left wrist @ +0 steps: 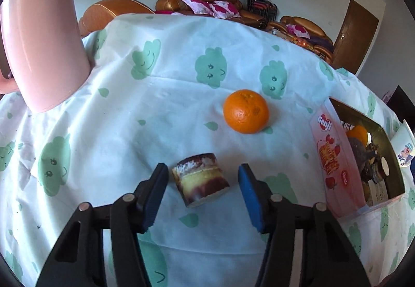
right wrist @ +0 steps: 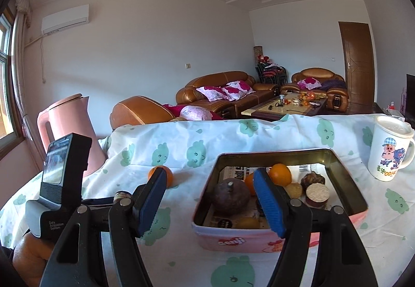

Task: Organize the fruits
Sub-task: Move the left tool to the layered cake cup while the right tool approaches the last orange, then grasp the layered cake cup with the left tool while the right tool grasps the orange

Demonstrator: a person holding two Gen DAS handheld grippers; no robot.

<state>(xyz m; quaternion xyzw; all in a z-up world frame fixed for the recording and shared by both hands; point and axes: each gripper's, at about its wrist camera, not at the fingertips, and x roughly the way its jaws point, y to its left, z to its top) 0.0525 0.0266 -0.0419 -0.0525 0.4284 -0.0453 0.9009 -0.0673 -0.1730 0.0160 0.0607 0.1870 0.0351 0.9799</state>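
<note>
Blue pads line the left gripper [left wrist: 203,183], whose jaws stand apart on either side of a small round cake [left wrist: 201,179] lying on its side on the tablecloth [left wrist: 116,116]. The left pad sits just beside the cake's near end and the right pad is clear of it, so nothing is pinched yet. The cake's long axis runs roughly across the gap and slightly away, its flat end facing down and towards the camera, so the pads would close on its two ends, not on its curved wall.

Beyond the cake, up and a little to the right, a loose orange [left wrist: 246,111] rests on the cloth, well apart from the pads. Further right stands the pink tin [left wrist: 326,157], already holding another orange, a dark round fruit and several small cakes. A pink kettle [left wrist: 44,46] stands far to the left.

The right gripper [right wrist: 210,200] hovers empty with its jaws spread, pointing over the near wall of the tin [right wrist: 259,240]; a white mug [right wrist: 389,149] stands to its right.

The left gripper is plainly the nearer one to both cake and orange. If the fruit is the target, it should lift past the cake and reach forward and rightward; then carry right to the tin.
</note>
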